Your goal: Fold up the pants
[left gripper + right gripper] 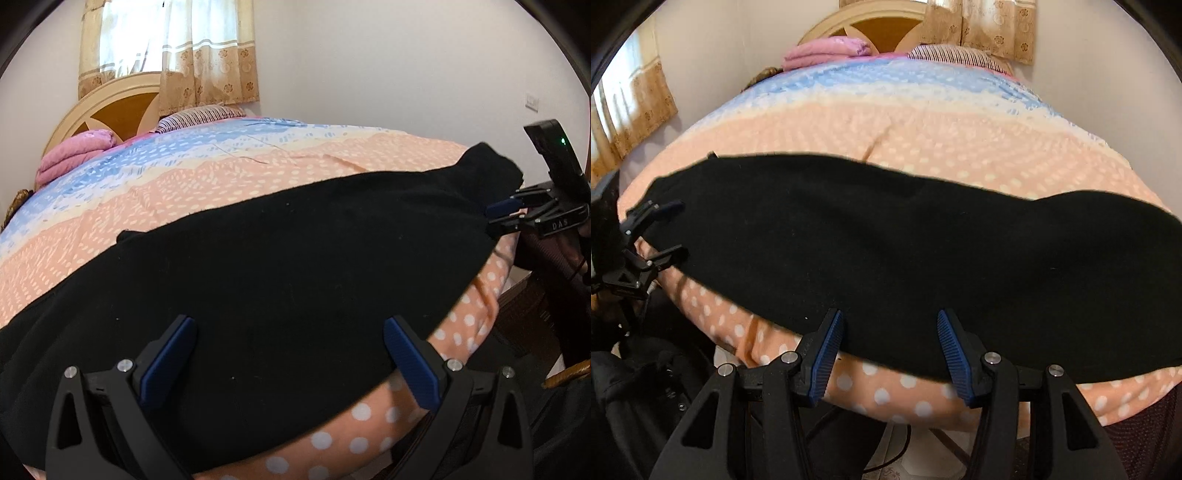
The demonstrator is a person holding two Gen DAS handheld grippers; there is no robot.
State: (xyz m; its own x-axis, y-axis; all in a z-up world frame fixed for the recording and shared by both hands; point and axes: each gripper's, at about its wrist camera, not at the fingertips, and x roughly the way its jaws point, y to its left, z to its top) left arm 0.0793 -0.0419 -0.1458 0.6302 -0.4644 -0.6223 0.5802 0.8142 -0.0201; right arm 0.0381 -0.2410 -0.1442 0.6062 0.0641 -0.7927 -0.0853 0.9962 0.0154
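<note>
Black pants point(277, 266) lie flat across the near part of the bed, also in the right wrist view point(905, 251). My left gripper point(288, 328) is open, its blue-padded fingers point(170, 354) spread over the pants' near edge. My right gripper point(890, 321) is open at the pants' near edge, its blue pads point(827, 354) just over the cloth. The right gripper shows in the left wrist view point(498, 218) at the pants' right end. The left gripper shows in the right wrist view point(672, 229) at their left end.
The bed has a peach and blue dotted cover point(184, 184). A folded pink blanket point(74, 155) and a striped pillow point(199, 118) lie at the wooden headboard point(110, 107). Curtains point(166, 48) hang behind. The bed's near edge point(905, 398) drops to the floor.
</note>
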